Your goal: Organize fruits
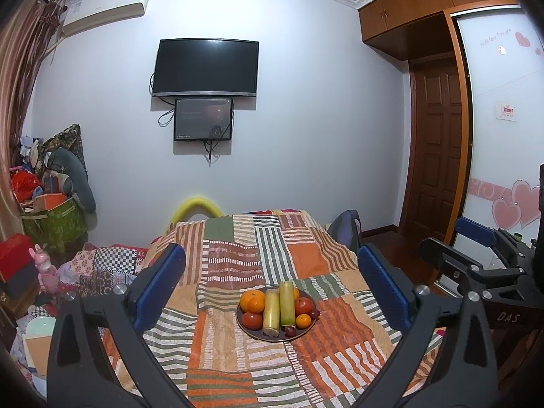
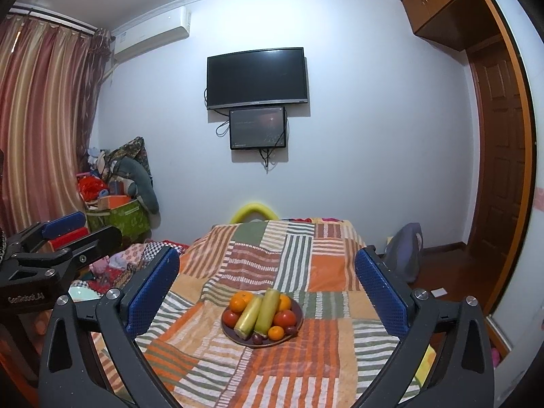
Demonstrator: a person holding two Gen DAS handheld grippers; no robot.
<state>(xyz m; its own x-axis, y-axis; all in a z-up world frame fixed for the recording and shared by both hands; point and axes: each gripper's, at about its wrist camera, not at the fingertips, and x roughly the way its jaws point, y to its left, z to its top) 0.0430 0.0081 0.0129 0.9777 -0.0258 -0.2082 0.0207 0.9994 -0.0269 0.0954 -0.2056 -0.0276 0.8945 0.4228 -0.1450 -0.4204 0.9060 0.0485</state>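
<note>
A dark round plate (image 1: 245,331) (image 2: 298,306) sits on a striped patchwork cloth (image 1: 238,367) (image 2: 272,370). On it lie two yellow-green corn cobs (image 1: 286,302) (image 2: 267,309), oranges (image 1: 253,301) (image 2: 239,301), red tomatoes (image 1: 252,319) (image 2: 285,318) and small dark red fruits (image 1: 290,331) (image 2: 257,339). My left gripper (image 1: 272,278) is open and empty, held back from the plate. My right gripper (image 2: 267,285) is open and empty, also short of the plate. Each gripper shows at the edge of the other's view: the right one (image 1: 476,238), the left one (image 2: 68,227).
The cloth covers a raised surface in a bedroom. A TV (image 1: 205,68) and small monitor (image 1: 203,119) hang on the far wall. Cluttered boxes and bags (image 1: 51,217) stand at left. A wooden door (image 1: 437,149) and wardrobe (image 1: 506,136) are at right.
</note>
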